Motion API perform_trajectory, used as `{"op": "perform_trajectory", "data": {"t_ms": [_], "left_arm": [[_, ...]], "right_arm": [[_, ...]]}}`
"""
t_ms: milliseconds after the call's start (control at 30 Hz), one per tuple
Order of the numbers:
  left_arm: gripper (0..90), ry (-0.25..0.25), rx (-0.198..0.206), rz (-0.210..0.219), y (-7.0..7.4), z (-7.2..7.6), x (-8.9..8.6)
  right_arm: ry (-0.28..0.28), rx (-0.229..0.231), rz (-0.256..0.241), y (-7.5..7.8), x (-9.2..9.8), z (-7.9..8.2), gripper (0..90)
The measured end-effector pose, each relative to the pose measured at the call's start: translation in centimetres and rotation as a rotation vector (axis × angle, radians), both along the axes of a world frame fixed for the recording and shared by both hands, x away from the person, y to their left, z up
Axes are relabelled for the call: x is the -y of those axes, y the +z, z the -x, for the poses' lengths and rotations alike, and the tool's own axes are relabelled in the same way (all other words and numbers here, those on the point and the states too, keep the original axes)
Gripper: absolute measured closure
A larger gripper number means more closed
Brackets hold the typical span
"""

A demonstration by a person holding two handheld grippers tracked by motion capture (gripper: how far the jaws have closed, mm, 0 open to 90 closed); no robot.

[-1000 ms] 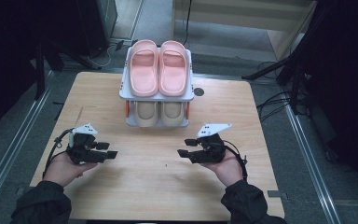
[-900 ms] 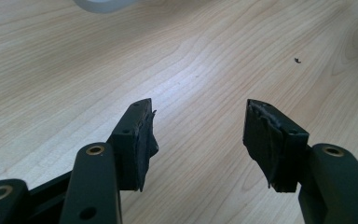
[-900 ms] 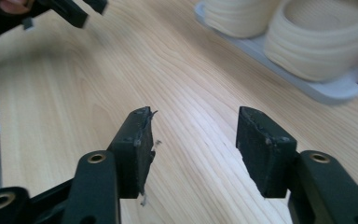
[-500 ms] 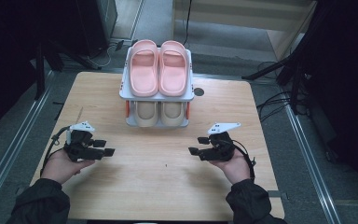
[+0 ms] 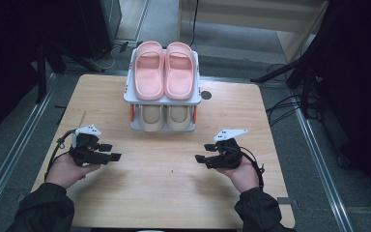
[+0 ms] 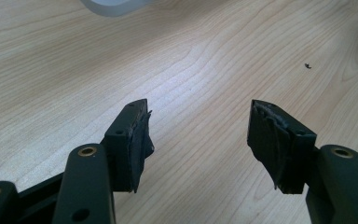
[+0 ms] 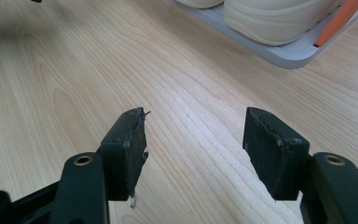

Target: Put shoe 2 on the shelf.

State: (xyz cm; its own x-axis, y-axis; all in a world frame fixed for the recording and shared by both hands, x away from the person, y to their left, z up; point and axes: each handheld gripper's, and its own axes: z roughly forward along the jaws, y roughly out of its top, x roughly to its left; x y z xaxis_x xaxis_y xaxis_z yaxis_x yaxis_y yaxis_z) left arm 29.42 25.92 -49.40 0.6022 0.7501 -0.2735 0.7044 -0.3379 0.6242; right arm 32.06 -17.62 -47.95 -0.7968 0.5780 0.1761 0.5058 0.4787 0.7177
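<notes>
Wood-grain tabletop point(image 5: 164, 193) sits under everything I'm working over, with dark floor and cables around it. My left gripper point(image 5: 107, 152) rests low near the table's left edge, held in the left hand point(image 5: 67, 169), jaws pointing inward toward the middle. My right gripper point(image 5: 203, 157) mirrors it in the right hand point(image 5: 244, 174), jaws aimed back at the left one. Both sit well apart from each other and from the shoe rack point(image 5: 163, 99) at the far centre. Each gripper's jaws are spread with only bare wood between them, as both gripper views confirm. Pink slippers point(image 5: 164, 70) lie side by side on the rack's top shelf; beige slippers point(image 5: 166, 117) sit below, mostly hidden under that shelf. From the right gripper view I see the beige slippers' point(image 7: 270, 14) toes on the grey lower tray, cut off by the frame. A small dark speck point(image 6: 309, 66) shows on the wood in the left gripper view.
</notes>
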Motion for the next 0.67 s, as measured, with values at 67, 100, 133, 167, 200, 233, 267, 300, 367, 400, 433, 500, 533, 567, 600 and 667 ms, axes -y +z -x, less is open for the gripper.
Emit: {"op": "perform_trajectory", "data": {"t_ms": [67, 100, 133, 167, 200, 233, 267, 300, 367, 400, 433, 500, 533, 567, 600, 667], "left_arm": [[38.4, 0.0, 0.0, 0.0, 0.0, 0.01, -0.01], [38.3, 0.0, 0.0, -0.002, 0.0, 0.01, -0.01], [38.3, -0.001, 0.0, -0.003, 0.01, 0.02, -0.01], [38.3, -0.003, 0.0, -0.005, 0.02, 0.03, -0.02], [38.2, -0.003, 0.0, -0.005, 0.02, 0.02, -0.02], [38.2, -0.003, -0.001, -0.005, 0.01, 0.01, -0.02], [38.2, -0.004, -0.001, -0.006, 0.02, 0.02, -0.02], [38.3, -0.005, 0.001, -0.007, 0.02, 0.02, -0.01], [38.3, -0.006, 0.0, -0.006, 0.02, 0.04, 0.02], [38.3, -0.006, 0.0, -0.006, 0.02, 0.04, 0.02], [38.3, -0.006, -0.001, -0.006, 0.01, 0.04, 0.02], [38.3, -0.008, -0.001, -0.007, 0.0, 0.04, 0.02], [38.3, -0.008, 0.0, -0.008, 0.0, 0.04, 0.02], [38.3, -0.009, 0.0, -0.008, 0.0, 0.04, 0.03], [38.3, -0.01, -0.001, -0.007, -0.01, 0.03, 0.04], [38.2, -0.012, -0.001, -0.008, -0.03, 0.05, 0.08]], "right_arm": [[-0.001, -0.005, 0.001, -0.02, -0.06, 0.0, 39.6], [-0.002, -0.008, 0.003, -0.03, -0.1, 0.01, 39.6], [-0.001, -0.007, 0.004, -0.05, -0.15, 0.01, 39.5], [0.004, -0.005, 0.004, -0.09, -0.22, 0.0, 39.5], [0.007, -0.005, 0.006, -0.13, -0.31, 0.01, 39.5], [0.011, -0.003, 0.01, -0.15, -0.33, 0.02, 39.5], [0.011, -0.005, 0.012, -0.16, -0.39, 0.07, 39.5], [0.012, -0.005, 0.012, -0.16, -0.44, 0.08, 39.4], [0.014, -0.007, 0.013, -0.16, -0.48, 0.1, 39.3], [0.014, -0.007, 0.013, -0.16, -0.48, 0.1, 39.3], [0.014, -0.006, 0.012, -0.17, -0.48, 0.08, 39.3], [0.013, -0.008, 0.014, -0.18, -0.48, 0.08, 39.2], [0.013, -0.008, 0.014, -0.18, -0.48, 0.08, 39.2], [0.013, -0.008, 0.013, -0.16, -0.5, 0.1, 39.2], [0.014, -0.005, 0.012, -0.15, -0.47, 0.08, 39.2], [0.014, -0.004, 0.012, -0.12, -0.42, 0.05, 39.1]]}}
